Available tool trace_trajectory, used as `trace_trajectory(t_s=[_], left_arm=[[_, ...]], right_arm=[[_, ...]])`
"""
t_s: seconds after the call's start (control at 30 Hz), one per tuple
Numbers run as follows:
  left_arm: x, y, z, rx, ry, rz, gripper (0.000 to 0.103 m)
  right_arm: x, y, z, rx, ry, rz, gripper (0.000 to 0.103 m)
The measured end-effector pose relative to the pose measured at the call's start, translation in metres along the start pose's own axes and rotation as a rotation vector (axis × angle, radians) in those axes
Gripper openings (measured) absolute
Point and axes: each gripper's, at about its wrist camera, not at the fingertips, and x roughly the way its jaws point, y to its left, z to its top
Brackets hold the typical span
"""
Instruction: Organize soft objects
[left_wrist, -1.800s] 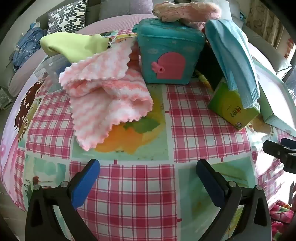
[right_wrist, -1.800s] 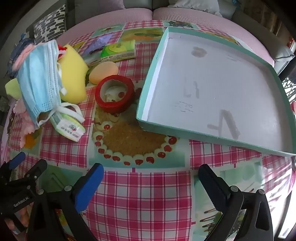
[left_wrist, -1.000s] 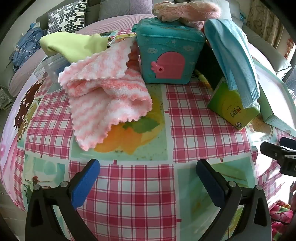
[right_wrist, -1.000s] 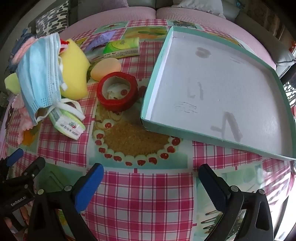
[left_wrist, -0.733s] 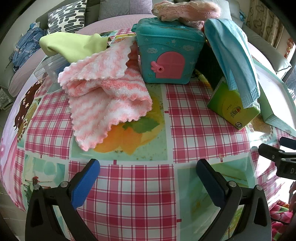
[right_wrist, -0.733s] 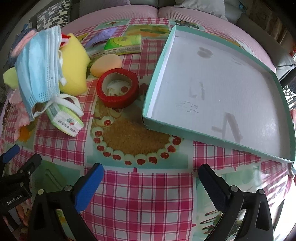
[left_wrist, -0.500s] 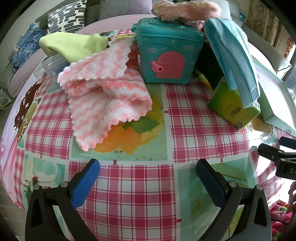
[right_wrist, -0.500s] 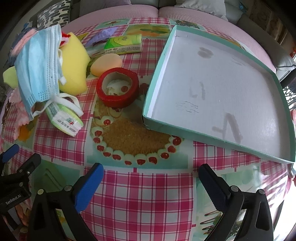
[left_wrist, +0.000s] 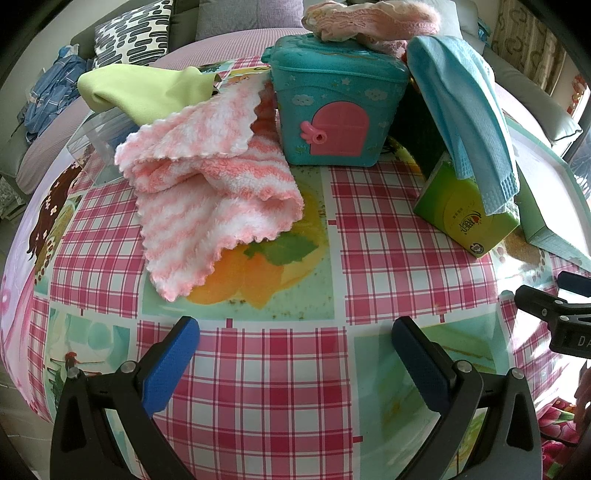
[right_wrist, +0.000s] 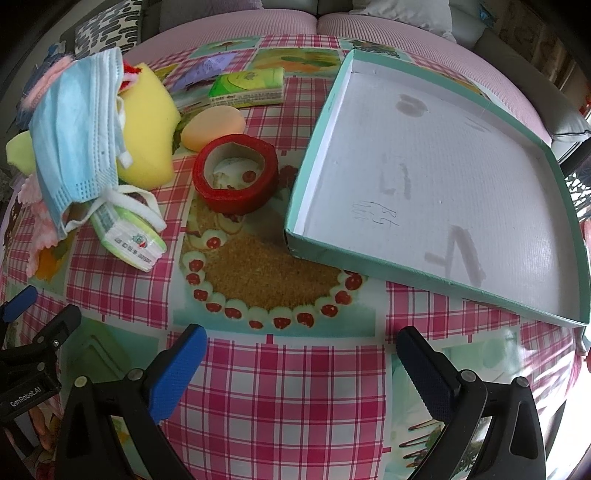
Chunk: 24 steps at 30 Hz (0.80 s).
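You held both grippers low over the bench (left_wrist: 406, 258), fingers apart, nothing in either. The towel (left_wrist: 207, 192) lay ahead and left of the left gripper (left_wrist: 295, 354), long axis running away from you towards the far left; that hand was the nearer. The tray (right_wrist: 436, 177) sat empty, ahead and right of the right gripper (right_wrist: 301, 363). Since 1.8 s earlier the left view was unchanged; the right had edged slightly rightward. Towel not yet grasped.
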Motion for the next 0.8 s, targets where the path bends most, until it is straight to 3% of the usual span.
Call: trace_trajectory(t_s=[0.8], left_arm=[[0.0006, 0.0000, -0.0001, 0.002, 0.001, 0.001, 0.103]], right_arm=[[-0.0065, 0.0032, 0.0019, 0.001, -0.001, -0.008, 0.103]])
